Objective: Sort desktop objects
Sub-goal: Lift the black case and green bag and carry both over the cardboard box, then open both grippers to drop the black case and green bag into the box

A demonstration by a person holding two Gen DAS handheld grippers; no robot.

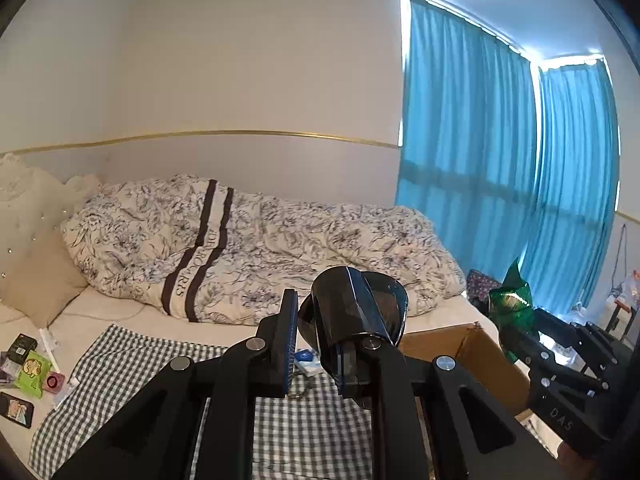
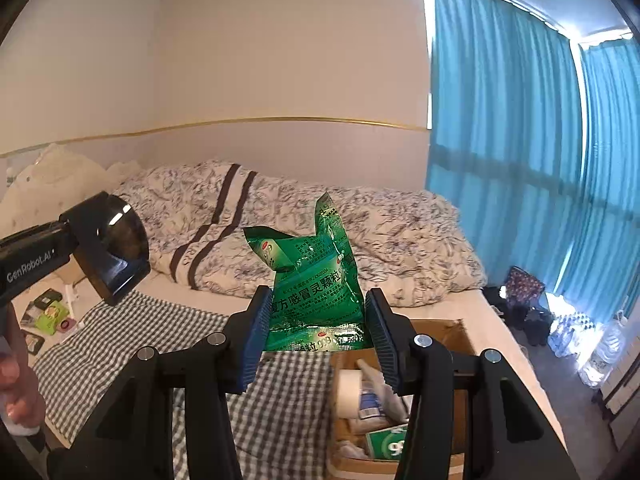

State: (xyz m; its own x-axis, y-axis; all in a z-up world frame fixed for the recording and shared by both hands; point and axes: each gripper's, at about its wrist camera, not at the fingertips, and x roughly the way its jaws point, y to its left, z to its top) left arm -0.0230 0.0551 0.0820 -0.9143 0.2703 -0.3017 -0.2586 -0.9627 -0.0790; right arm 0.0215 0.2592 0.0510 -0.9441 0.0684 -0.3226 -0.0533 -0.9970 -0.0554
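Above the bed, both claws are raised w/ loads. Left gripper pinches a glossy black curved plastic piece, shaped like a scoop or visor; its jaws stand fairly wide apart around that bulky shape, the right pad hidden under it, the left blue ribbed pad beside it — whether that pad actually touches the piece I can't tell. Right gripper has its jaws spread about mid-way, pinching the lower sides of a crinkled green foil medicine sachet bag w/ white Chinese print; the bag stands upright, torn top flaring up, held in air over the near edge of an open brown cardboard box. Right wrist view alone shows the box contents: a white roll, white packets, and a green-and-white carton near the bottom. It also shows the left gripper from the side, w/ "GenRobot.AI" lettering on its body and a person's hand on the grip. Left wrist view alone shows a small blue-and-white item on the black-and-white checked cloth between its fingers, plus the right gripper off to the right edge w/ the green bag. Both views catch small items at left on the sheet, incl. a lime-green pack, and a floral duvet behind.
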